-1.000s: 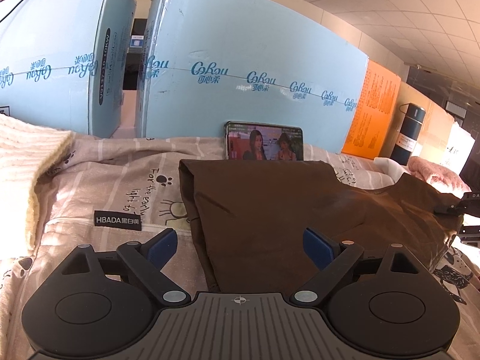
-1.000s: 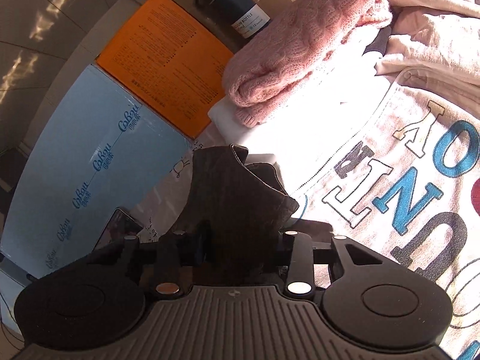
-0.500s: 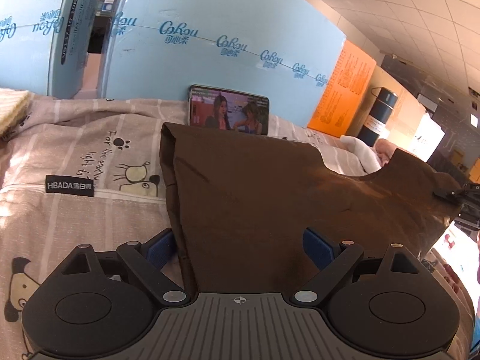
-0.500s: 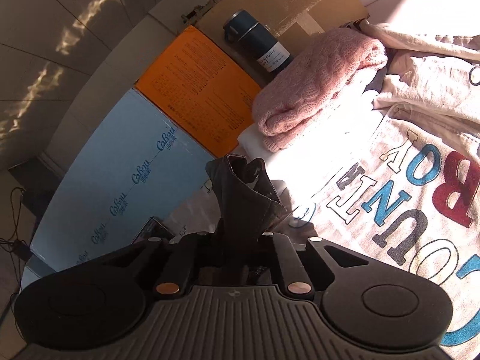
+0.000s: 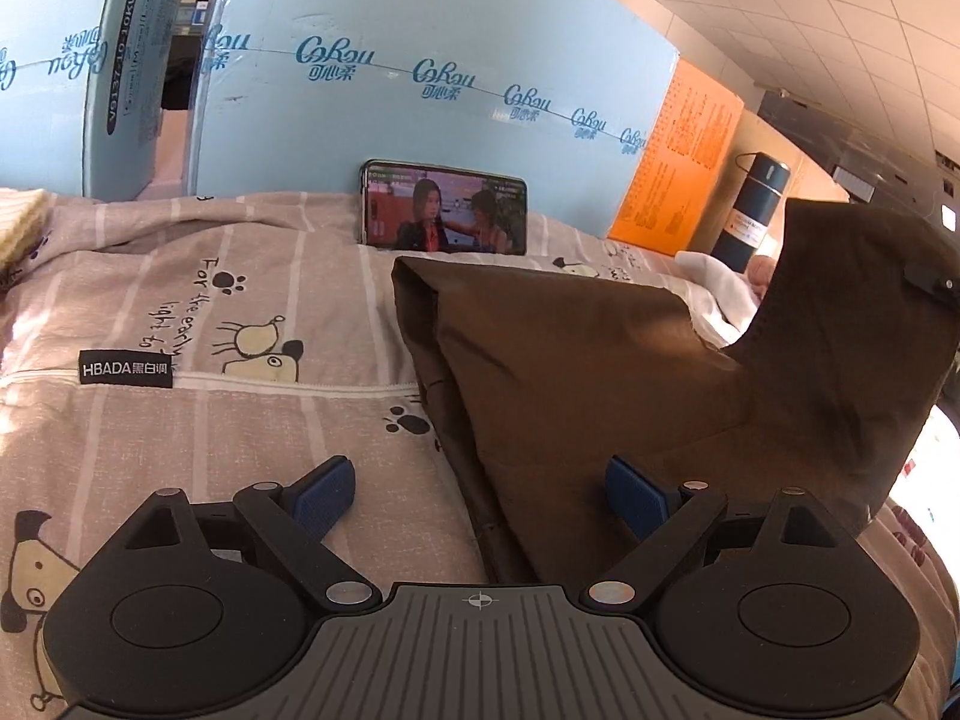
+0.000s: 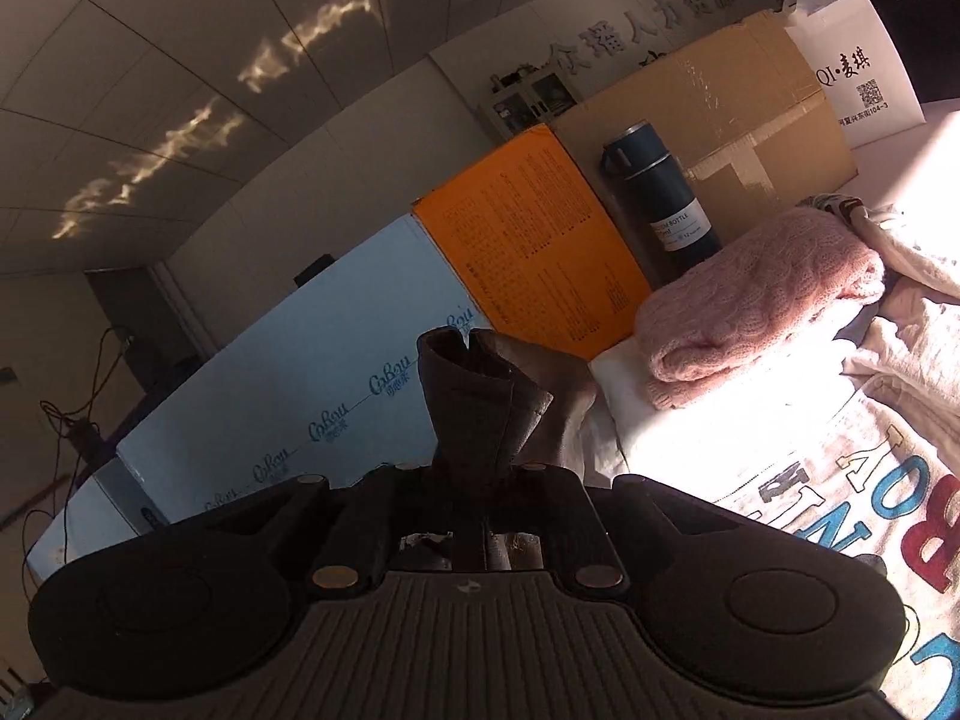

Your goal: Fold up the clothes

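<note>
- Far left, a cream ribbed knit (image 5: 18, 222) pokes in at the edge of the bed.
- A beige striped bedsheet printed with cartoon dogs and paw prints (image 5: 180, 312) covers the whole surface; a small black label (image 5: 125, 368) sits on it near a white zip line.
- Behind it stand big pale-blue cardboard boxes with blue lettering (image 5: 450, 90), and a smartphone showing a video (image 5: 443, 207) leans on its long side against the nearer one.
- The left gripper (image 5: 480, 492) hangs low over the sheet with its blue-padded jaws spread wide, holding nothing; the near edge of the cloth lies between them, but the pads do not press it.
- The dark brown garment (image 5: 570, 372) lies on the sheet just in front of the phone, its left edge folded into a thick seam, and its right corner is pulled up off the bed.
- That raised corner is pinched in the right gripper (image 6: 474, 480), whose black jaws are clamped tight on it; a tuft of brown cloth sticks up beyond the tips.
- Right of the blue boxes comes an orange printed box (image 6: 534, 240), then a dark blue insulated bottle with a white label (image 6: 660, 198), upright before a taped brown carton (image 6: 750, 120), then a white paper bag (image 6: 852, 66).
- Nearer, on the right, a folded pink knitted sweater (image 6: 762, 294) rests on white cloth, beside a cream sweatshirt with large blue and red letters (image 6: 840, 510).
</note>
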